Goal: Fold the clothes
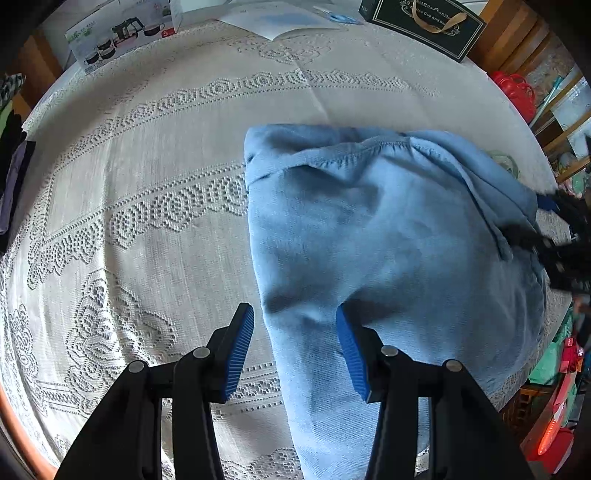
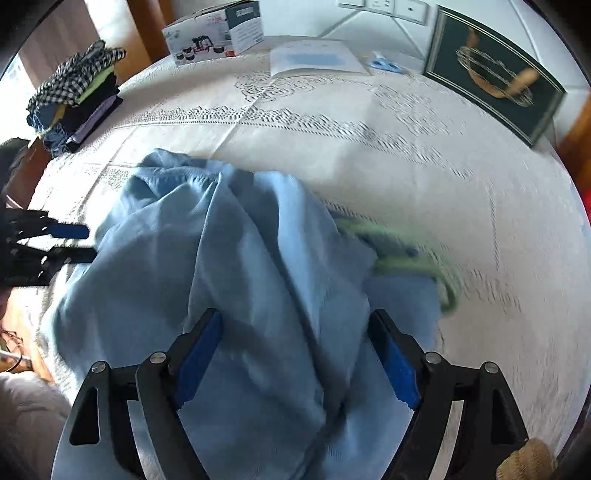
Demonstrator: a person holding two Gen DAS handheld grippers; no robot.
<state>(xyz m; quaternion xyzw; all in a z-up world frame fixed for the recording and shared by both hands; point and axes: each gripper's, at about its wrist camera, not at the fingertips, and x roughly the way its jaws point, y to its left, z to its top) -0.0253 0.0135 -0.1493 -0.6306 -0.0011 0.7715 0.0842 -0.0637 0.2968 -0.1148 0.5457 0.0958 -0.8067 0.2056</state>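
Light blue garment lay on the table's white lace cloth, right of centre in left wrist view. Long axis ran from near edge toward far side; elastic gathered band w/ stitched ribbing sat at the far end, a narrower leg-like strip trailing back under the left gripper. Fabric soft, matte, fleece-ish, rumpled in broad folds; in right wrist view it bunched into a ridge down the middle, blurred.

Left gripper: jaws wide apart, blue ribbed pads, nothing held; right pad over the cloth, left pad over bare lace. Right gripper: also spread wide, straddling the ridge, no grip seen.

Green cord-like item beside the garment's right edge, blurred, can't tell what it was.

Far side: pot-set carton, white booklet, blue scissors, dark green gift box w/ gold print. Stack of folded clothes, checked piece on top, at far left corner.
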